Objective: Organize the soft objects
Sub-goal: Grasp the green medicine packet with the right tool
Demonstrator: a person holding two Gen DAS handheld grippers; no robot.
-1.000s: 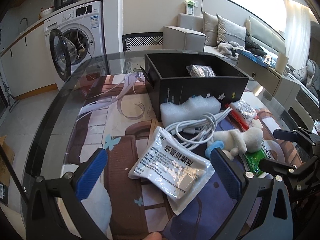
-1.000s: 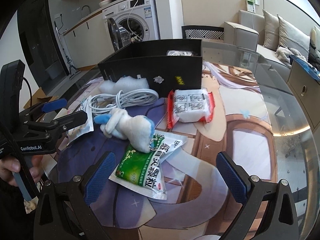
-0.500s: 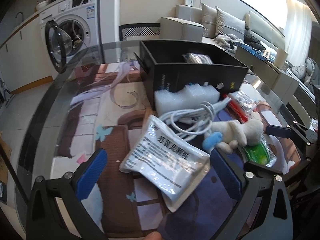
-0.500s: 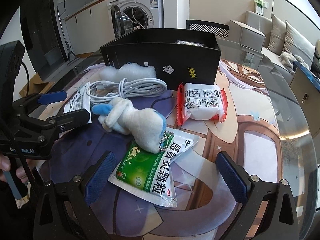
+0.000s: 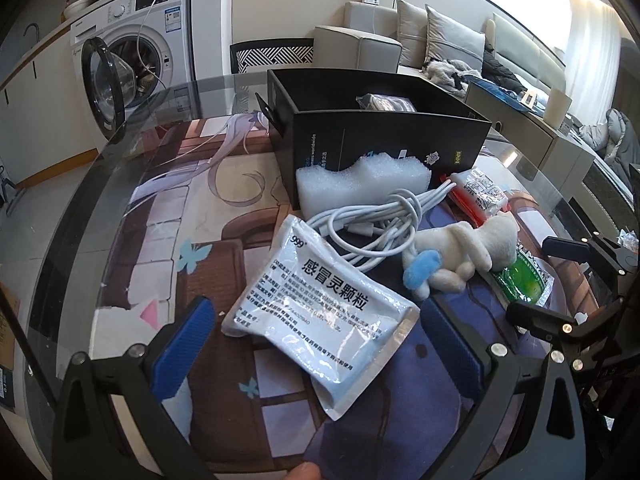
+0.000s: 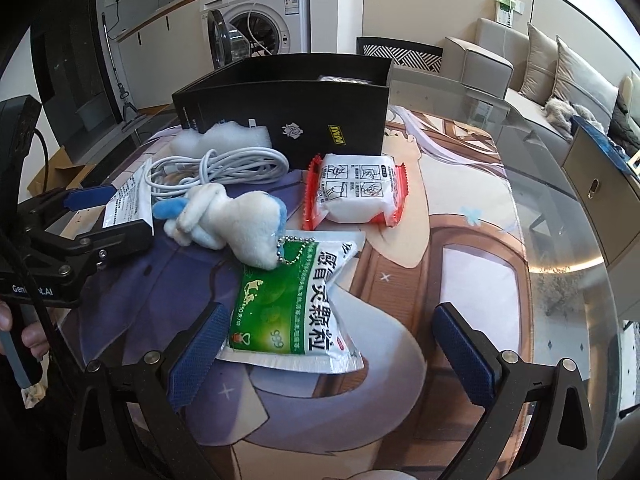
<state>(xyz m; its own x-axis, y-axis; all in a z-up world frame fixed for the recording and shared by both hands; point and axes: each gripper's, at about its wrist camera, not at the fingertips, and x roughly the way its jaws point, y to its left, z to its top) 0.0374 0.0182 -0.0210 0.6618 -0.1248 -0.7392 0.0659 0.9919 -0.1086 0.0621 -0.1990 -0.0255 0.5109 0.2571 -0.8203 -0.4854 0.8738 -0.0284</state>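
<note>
Left gripper (image 5: 316, 344) has jaws spread wide, hovering low over the white medicine sachet (image 5: 320, 308), which lies flat on the printed mat (image 5: 168, 216) between the two blue pads (image 5: 182, 346), not clamped; can't tell if either pad touches it. In the right wrist view the same gripper sits at the far left edge, a person's hand (image 6: 20, 330) on its handle, jaws bracketing that sachet. Behind the sachet: coiled white cable (image 5: 376, 220), partly overlapping the sachet's top corner, and behind that a white foam block (image 5: 360, 176) leaning against the front wall of the open black box (image 5: 384, 144). One wrapped item sits inside the box near its back; too hidden to identify. Right of the cable: white plush toy (image 5: 464, 248) with a blue ear, lying on its side, its rear end resting on the green medicine sachet (image 6: 288, 308); a ball chain (image 6: 294, 250) from the toy drapes across the sachet's top. Right gripper (image 6: 332, 344) is also spread wide, straddling the green sachet's near edge; the left pad sits just beside the sachet's lower left corner, the right pad well apart from it. Nothing pinched. Behind the green sachet, close to the box front: red-edged white packet (image 6: 354, 190), flat on the mat. All of it is on a round glass table (image 6: 560, 208). Background: washing machine (image 5: 136, 52) with door open, sofa (image 5: 432, 36) to the right.
</note>
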